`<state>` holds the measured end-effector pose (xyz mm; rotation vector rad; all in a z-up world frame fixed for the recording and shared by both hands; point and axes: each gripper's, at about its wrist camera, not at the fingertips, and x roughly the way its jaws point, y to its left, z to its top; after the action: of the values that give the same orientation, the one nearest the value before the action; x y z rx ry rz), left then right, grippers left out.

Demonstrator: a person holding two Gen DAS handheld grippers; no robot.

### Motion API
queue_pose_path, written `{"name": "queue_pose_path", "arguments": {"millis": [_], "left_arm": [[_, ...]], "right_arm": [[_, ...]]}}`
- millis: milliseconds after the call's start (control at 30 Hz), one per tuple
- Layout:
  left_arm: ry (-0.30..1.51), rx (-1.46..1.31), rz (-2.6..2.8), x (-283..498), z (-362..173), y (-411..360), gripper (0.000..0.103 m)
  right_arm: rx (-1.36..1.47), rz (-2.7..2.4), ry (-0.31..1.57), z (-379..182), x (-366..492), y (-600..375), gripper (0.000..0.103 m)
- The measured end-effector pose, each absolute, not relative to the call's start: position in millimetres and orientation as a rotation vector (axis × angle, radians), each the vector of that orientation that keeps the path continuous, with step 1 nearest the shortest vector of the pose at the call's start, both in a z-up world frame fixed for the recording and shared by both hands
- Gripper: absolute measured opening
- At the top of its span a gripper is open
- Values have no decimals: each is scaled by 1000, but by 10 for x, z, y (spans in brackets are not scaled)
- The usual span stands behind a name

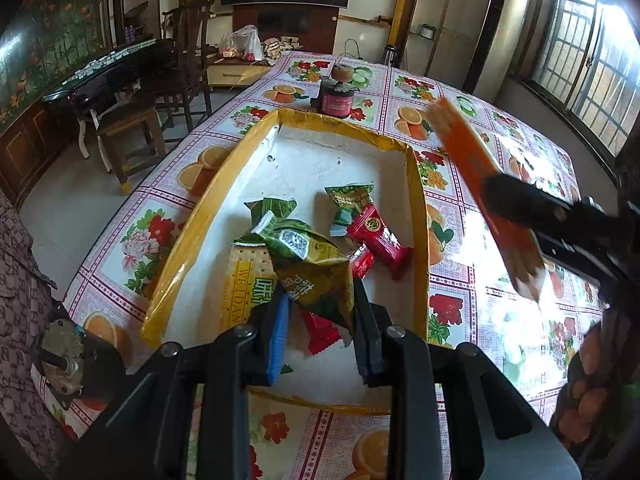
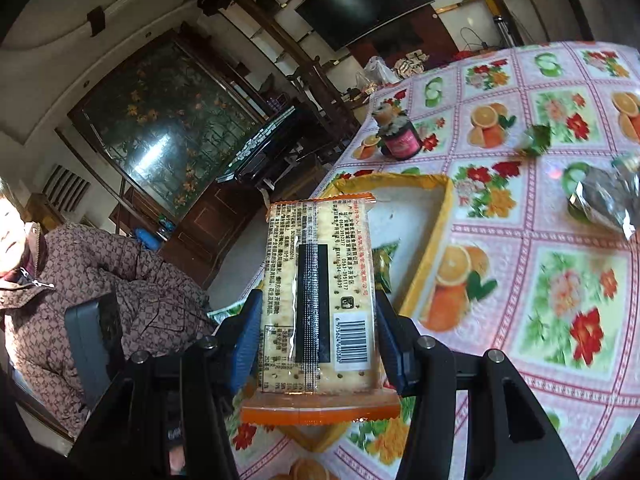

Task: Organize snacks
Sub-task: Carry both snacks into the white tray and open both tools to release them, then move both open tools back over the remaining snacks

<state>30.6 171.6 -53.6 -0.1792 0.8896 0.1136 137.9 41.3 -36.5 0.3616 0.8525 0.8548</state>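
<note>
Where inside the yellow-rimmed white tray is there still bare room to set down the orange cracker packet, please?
The far half of the yellow-rimmed white tray, toward the dark red-labelled jar, is bare. The near half is crowded with green and red snack packets, and the left gripper holds a green packet there.

The left tool (image 1: 320, 312) points steeply down, its pads clamped on a green packet (image 1: 308, 264). The right tool (image 2: 316, 336) tilts down more gently, gripping a cracker pack (image 2: 316, 280) by its long edges.
</note>
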Motion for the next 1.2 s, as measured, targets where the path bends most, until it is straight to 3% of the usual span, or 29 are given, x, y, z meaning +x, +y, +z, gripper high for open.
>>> {"name": "queue_pose_path", "arguments": {"millis": [400, 933, 1033, 1100, 1200], "left_arm": [[950, -163, 100, 465, -744, 1641, 30], [987, -163, 114, 556, -887, 1680, 34], [994, -171, 123, 557, -892, 1696, 43], [990, -165, 133, 544, -864, 1681, 61], [959, -150, 145, 518, -792, 1638, 77]], "right_arm": [[140, 774, 870, -522, 1658, 1020, 53], [45, 732, 908, -731, 1752, 1201, 55], [70, 733, 897, -668, 1729, 1125, 55], [91, 733, 879, -587, 1704, 1015, 55], [132, 717, 845, -475, 1654, 783, 55]]}}
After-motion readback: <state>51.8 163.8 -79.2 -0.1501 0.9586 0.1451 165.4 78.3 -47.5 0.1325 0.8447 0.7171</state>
